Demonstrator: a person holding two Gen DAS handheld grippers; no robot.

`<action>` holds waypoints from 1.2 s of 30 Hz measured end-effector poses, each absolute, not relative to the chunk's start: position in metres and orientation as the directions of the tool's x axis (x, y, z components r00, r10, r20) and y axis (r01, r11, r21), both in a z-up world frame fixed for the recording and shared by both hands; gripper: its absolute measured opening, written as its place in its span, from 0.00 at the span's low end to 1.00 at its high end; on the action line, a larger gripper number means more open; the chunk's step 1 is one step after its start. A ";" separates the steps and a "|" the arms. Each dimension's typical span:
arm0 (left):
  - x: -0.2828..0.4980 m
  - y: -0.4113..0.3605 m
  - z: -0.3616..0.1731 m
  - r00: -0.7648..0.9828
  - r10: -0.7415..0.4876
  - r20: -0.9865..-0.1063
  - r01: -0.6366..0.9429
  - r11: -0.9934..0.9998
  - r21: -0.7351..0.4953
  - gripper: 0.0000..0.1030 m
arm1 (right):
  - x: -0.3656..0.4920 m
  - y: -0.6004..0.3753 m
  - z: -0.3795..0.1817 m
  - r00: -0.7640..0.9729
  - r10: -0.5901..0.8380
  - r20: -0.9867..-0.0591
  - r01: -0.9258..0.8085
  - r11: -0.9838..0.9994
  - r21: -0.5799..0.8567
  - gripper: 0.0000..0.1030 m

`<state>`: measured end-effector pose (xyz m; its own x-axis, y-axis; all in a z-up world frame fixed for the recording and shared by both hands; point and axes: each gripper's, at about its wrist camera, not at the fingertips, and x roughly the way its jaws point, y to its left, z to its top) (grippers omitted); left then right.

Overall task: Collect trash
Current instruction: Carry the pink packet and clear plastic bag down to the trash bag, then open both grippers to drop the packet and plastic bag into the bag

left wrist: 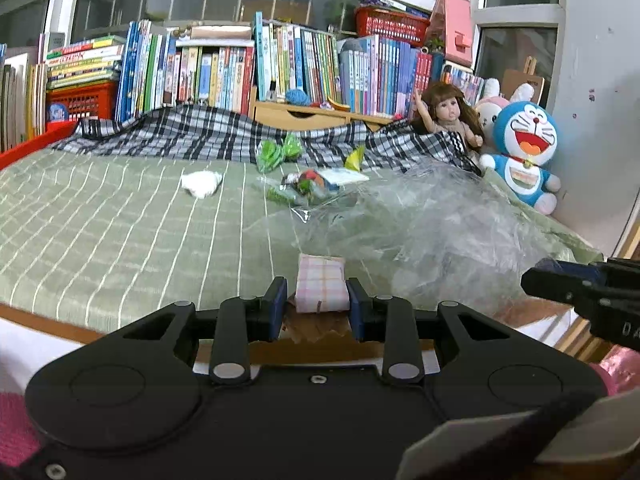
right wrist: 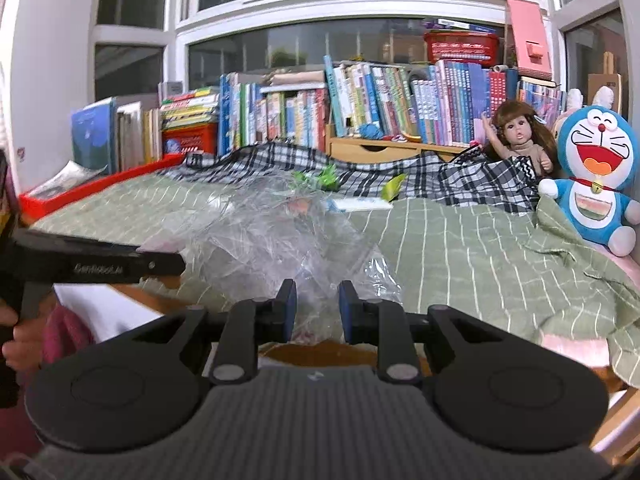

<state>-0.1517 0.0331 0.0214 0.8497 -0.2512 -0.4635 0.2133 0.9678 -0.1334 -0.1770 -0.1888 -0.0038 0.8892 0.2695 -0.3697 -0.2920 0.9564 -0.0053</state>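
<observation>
**Both grippers loaded at the near edge of the bed**

Left wrist view: your left gripper has its fingers closed on a pink-checked tissue pack, held over the near edge of the green striped bedspread. Just right of it a crumpled clear plastic bag spreads across the bed, and the black tip of your right gripper comes in from the right edge beside it. Farther off lie the loose pieces: a white tissue wad to the left, colourful wrappers in the middle, green wrappers and a yellow scrap against the checked blanket. A doll and a blue plush cat sit far right, books behind.

Right wrist view: your right gripper pinches a fold of the clear plastic bag, which billows ahead and hides most of the wrappers; only green wrappers and the yellow scrap show past it. Your left gripper reaches in from the left, touching the bag's side.
</observation>
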 end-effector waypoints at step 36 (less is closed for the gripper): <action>-0.153 0.020 -0.119 0.513 -0.188 -0.838 0.182 0.977 -0.108 0.29 | -0.172 -0.170 -0.111 0.624 0.199 -0.756 -0.286 0.958 0.016 0.26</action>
